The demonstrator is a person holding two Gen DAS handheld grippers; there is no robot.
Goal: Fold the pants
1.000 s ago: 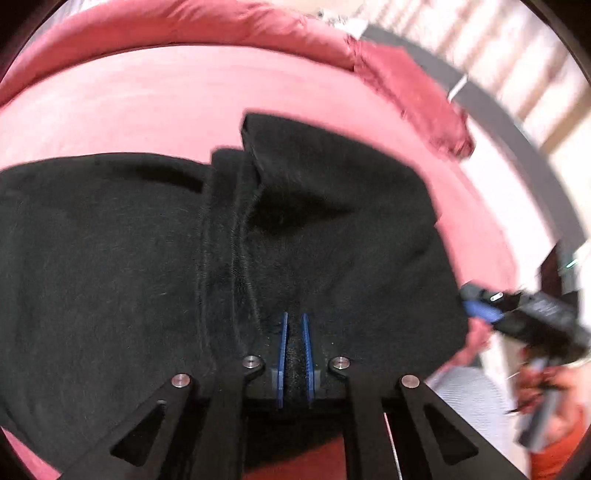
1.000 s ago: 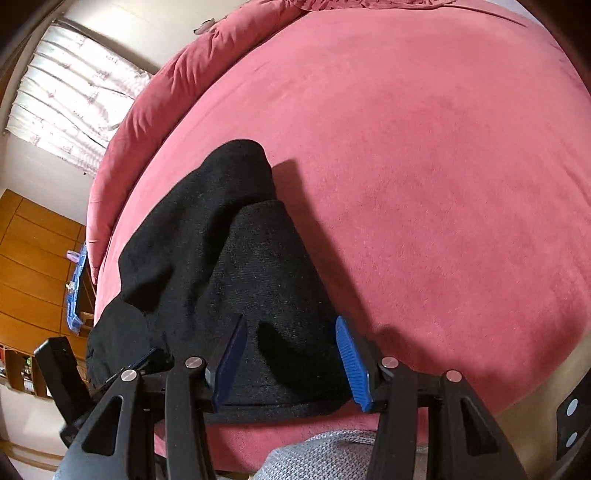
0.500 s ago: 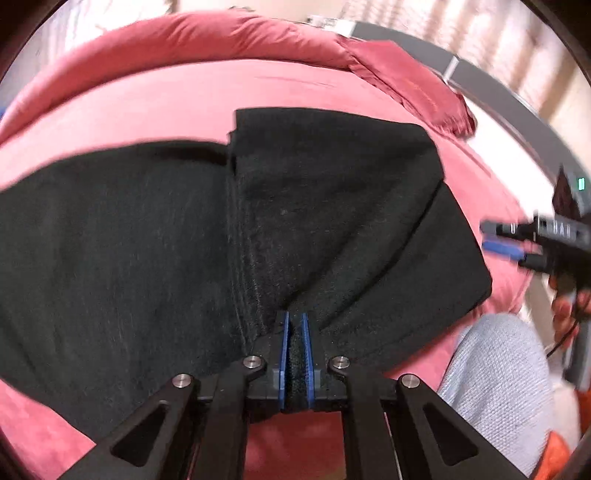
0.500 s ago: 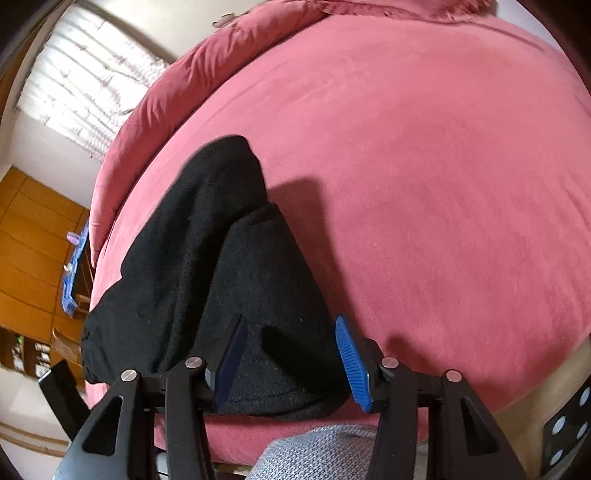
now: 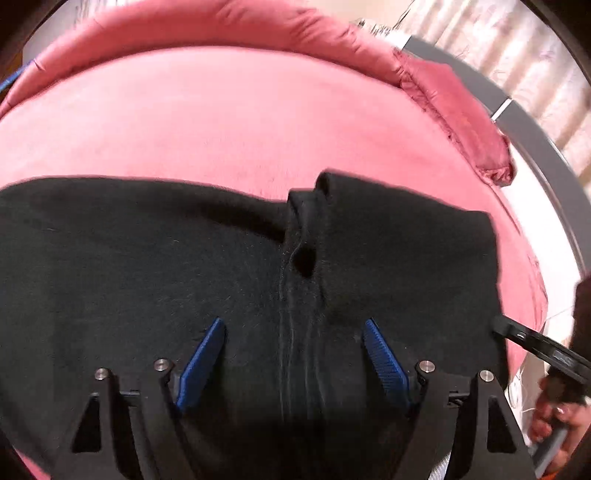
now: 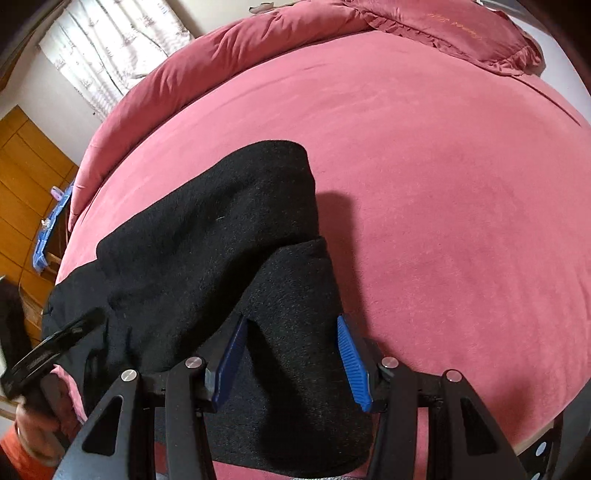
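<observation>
Black pants [image 5: 155, 266] lie on a pink bed [image 5: 229, 122], bunched along a seam ridge [image 5: 299, 254] in the left wrist view. My left gripper [image 5: 293, 328] is open, its blue pads spread over the cloth on either side of the ridge, holding nothing. In the right wrist view the pants [image 6: 207, 236] lie in folded layers near the bed's front edge. My right gripper [image 6: 290, 326] is open, its pads either side of the top folded layer [image 6: 295, 295], not closed on it.
A pink duvet [image 5: 454, 107] is heaped at the far side of the bed, also in the right wrist view [image 6: 443, 33]. Wooden cabinets [image 6: 22, 177] and a curtain [image 6: 110, 51] stand to the left. The bed's grey frame [image 5: 535, 133] runs on the right.
My left gripper has opened and let go of the pants' seam ridge, and the cloth has dropped flat on the bed. My right gripper has stayed open over the fold.
</observation>
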